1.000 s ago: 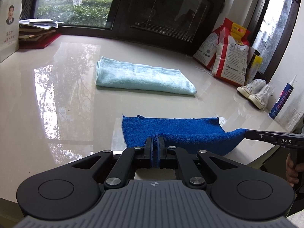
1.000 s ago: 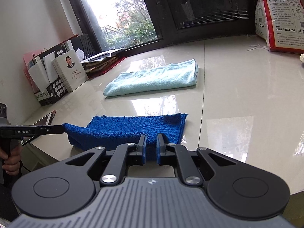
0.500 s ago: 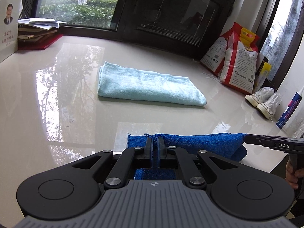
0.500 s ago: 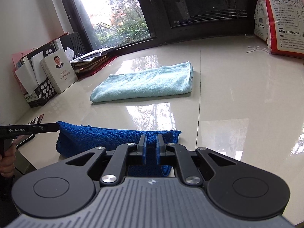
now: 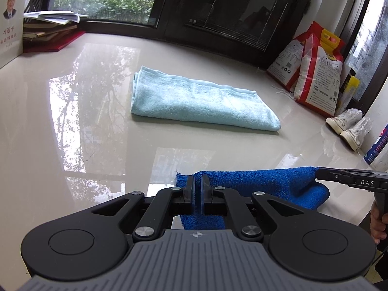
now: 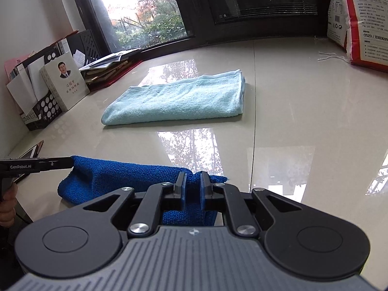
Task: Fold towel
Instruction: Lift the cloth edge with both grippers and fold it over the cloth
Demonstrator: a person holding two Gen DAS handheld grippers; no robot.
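Between both claws, blue towel (image 5: 266, 181) crosswise.

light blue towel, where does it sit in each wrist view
Left wrist: the light blue towel lies folded mid-frame, beyond the dark blue cloth.
Right wrist: the light blue towel lies mid-frame, slightly left.
Shared landmark: the white portrait book stands far left in both.

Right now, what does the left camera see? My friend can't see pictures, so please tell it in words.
The left hand-held gripper is shut on one corner of a dark blue towel, and the right hand-held gripper pinches the other, holding it up over a shiny beige table. Farther back lies a folded light blue towel.
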